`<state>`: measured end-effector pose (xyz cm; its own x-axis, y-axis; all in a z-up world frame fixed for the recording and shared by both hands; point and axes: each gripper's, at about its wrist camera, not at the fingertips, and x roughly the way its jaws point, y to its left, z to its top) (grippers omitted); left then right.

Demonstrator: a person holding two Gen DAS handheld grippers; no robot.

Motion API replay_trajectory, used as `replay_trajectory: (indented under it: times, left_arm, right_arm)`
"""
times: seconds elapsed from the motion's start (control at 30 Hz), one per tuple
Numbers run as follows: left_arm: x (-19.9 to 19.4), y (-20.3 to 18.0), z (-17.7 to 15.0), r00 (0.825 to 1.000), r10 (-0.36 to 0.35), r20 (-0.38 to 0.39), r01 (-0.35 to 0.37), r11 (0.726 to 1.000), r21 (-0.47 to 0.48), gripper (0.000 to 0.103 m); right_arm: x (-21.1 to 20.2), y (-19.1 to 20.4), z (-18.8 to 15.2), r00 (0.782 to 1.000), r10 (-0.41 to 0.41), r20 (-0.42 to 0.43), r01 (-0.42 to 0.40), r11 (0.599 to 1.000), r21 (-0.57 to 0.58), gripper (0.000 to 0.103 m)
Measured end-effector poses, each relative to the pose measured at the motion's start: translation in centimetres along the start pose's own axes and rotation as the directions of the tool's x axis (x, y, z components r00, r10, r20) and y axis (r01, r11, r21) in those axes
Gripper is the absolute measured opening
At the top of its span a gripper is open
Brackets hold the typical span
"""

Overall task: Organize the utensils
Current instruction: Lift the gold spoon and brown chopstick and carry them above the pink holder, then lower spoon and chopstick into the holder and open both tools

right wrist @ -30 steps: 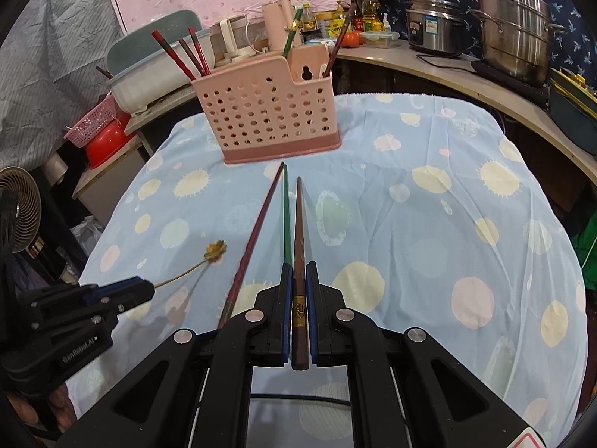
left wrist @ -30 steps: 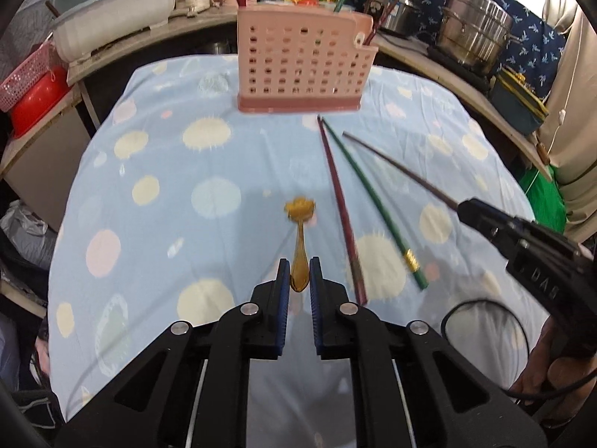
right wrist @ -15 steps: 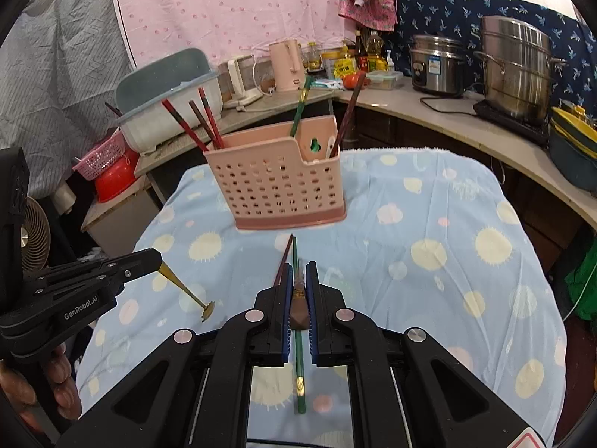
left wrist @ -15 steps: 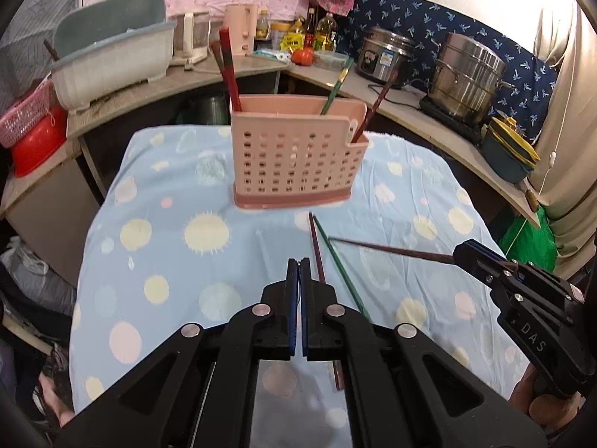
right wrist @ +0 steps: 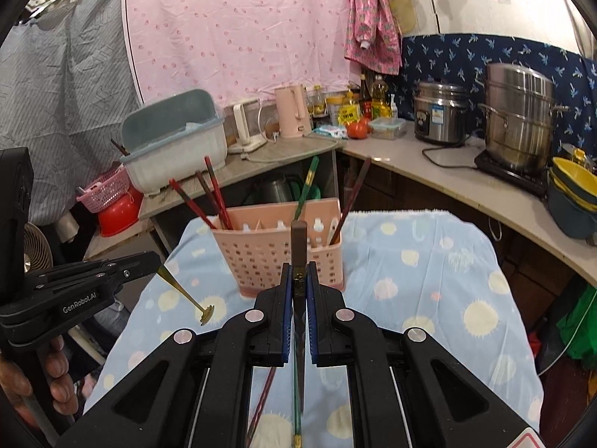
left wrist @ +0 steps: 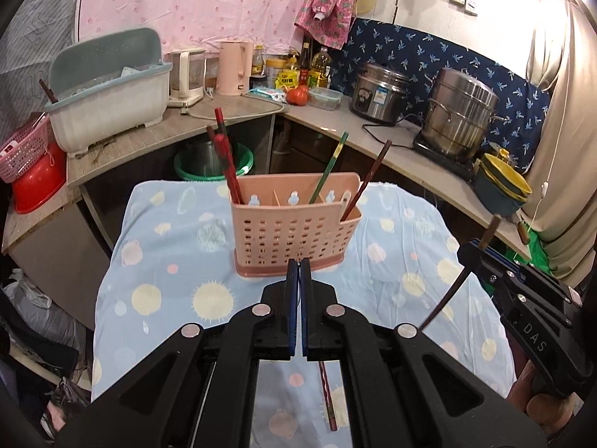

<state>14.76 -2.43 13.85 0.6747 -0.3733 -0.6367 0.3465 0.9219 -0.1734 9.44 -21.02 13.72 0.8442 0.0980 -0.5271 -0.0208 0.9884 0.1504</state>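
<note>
Now both tongs hang above the bench (right wrist: 429, 261), short of the holder (right wrist: 278, 250). Left tongs (right wrist: 158, 261) pinch a gold spoon (right wrist: 184, 293), bowl down. Right tongs (right wrist: 298, 276) pinch a brown chopstick (right wrist: 298, 239). Two chopsticks (right wrist: 296, 403) lie on the cloth.

- "GenRobot.AI" in white on the black left gripper (right wrist: 158, 261), lower left of the right wrist view.
- "DAS" on the right gripper (left wrist: 471, 251), lower right of the left wrist view.
</note>
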Motion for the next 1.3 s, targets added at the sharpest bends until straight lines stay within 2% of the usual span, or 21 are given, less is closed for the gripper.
replay_trajectory:
  times: [0.37,0.7,1.0,1.3]
  left_arm:
    - [-1.1,-1.1,7.2,0.996,-0.006,0.088,0.004,1.0,0.025,0.001]
    - [0.9,-1.5,12.5,0.993,-0.036,0.114,0.035,0.999,0.008,0.001]
    - [4.6,-0.9,13.3,0.997,-0.037,0.071,0.037,0.999,-0.006,0.001]
    - [8.3,0.5,12.4,0.999,-0.031,0.008,0.031,0.999,-0.03,0.001]
  right_arm:
    - [0.0,-0.2,7.2,0.993,0.012,0.117,-0.013,1.0,0.008,0.007]
    - [2.1,0.7,14.1,0.977,-0.003,0.211,0.002,1.0,0.002,0.007]
    - [6.1,1.6,15.3,0.978,0.007,0.21,-0.012,1.0,0.019,0.007]
    - [10.4,1.6,13.5,0.991,0.014,0.134,-0.018,0.999,0.029,0.007]
